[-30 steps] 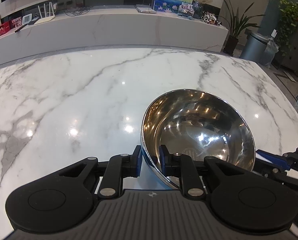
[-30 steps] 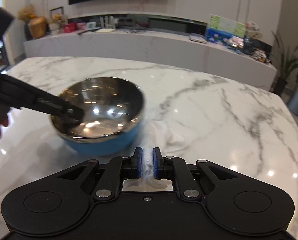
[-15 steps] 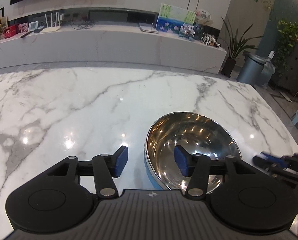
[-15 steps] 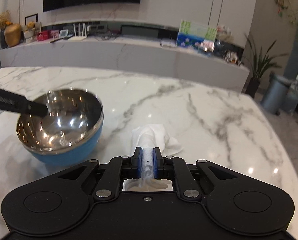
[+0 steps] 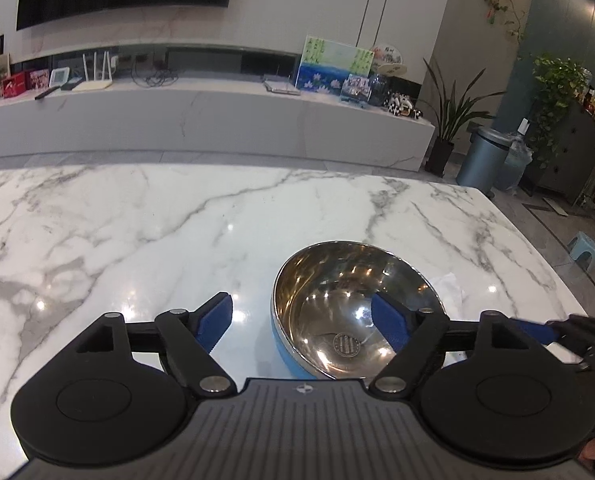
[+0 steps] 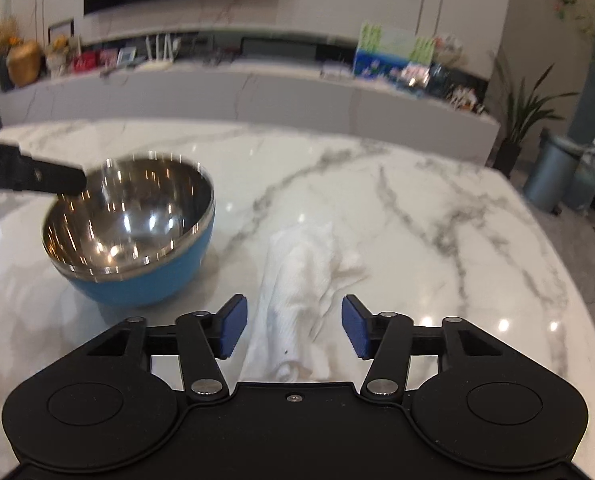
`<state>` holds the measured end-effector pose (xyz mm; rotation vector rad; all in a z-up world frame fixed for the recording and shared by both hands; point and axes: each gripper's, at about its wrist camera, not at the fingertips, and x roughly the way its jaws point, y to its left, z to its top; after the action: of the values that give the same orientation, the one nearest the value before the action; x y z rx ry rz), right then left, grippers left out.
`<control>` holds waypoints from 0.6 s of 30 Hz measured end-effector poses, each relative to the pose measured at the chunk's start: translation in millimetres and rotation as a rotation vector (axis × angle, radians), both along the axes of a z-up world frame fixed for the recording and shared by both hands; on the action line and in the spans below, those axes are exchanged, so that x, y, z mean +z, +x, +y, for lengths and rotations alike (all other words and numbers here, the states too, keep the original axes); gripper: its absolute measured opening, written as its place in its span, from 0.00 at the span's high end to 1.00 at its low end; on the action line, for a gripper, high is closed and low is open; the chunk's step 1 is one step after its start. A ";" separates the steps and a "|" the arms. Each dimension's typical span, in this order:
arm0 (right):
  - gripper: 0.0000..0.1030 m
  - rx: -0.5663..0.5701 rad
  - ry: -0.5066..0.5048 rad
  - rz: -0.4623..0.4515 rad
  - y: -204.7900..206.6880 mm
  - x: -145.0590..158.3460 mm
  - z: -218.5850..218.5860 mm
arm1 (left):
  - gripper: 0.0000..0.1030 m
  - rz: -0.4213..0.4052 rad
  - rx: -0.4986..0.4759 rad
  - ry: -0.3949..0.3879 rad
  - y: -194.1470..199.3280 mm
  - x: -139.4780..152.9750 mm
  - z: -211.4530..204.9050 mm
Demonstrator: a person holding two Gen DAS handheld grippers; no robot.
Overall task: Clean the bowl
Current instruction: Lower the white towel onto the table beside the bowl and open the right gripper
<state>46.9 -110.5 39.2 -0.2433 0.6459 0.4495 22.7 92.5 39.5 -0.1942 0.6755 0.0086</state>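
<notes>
A steel bowl with a blue outside (image 5: 353, 312) (image 6: 133, 232) stands upright on the marble table (image 5: 137, 232). My left gripper (image 5: 303, 322) is open wide; its left finger is outside the bowl's near-left rim and its right finger hangs over the inside. A crumpled white cloth (image 6: 305, 280) lies on the table right of the bowl; a bit of it shows in the left wrist view (image 5: 449, 286). My right gripper (image 6: 293, 326) is open, its fingers on either side of the cloth's near end, not touching it.
The table's right edge (image 6: 557, 248) drops to a grey floor with a bin (image 6: 549, 180) and a plant. A long white counter (image 5: 201, 120) with small items runs behind the table. The left gripper's arm (image 6: 29, 172) reaches over the bowl's far-left rim.
My left gripper let go of the bowl's rim and opened wide. My right gripper opened and released the cloth, which now lies on the table. Both grippers pulled back.
</notes>
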 end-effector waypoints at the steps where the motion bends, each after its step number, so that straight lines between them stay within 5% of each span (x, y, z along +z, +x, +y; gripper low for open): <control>1: 0.40 -0.006 0.012 -0.006 -2.5 2.0 -2.1 | 0.15 -0.001 -0.011 0.009 -2.4 0.9 -2.7; 9: 0.26 -0.025 0.053 -0.025 -19.5 15.2 -7.4 | 0.15 -0.032 -0.043 0.022 -29.7 6.7 -16.7; 18: 0.26 -0.025 0.056 -0.037 -37.7 15.4 -12.8 | 0.15 -0.061 -0.051 0.094 -49.1 -4.3 -35.2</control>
<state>9.2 -123.4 54.6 -0.1902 0.5991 0.4379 -26.4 57.3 35.2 -0.0859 0.6179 -0.0145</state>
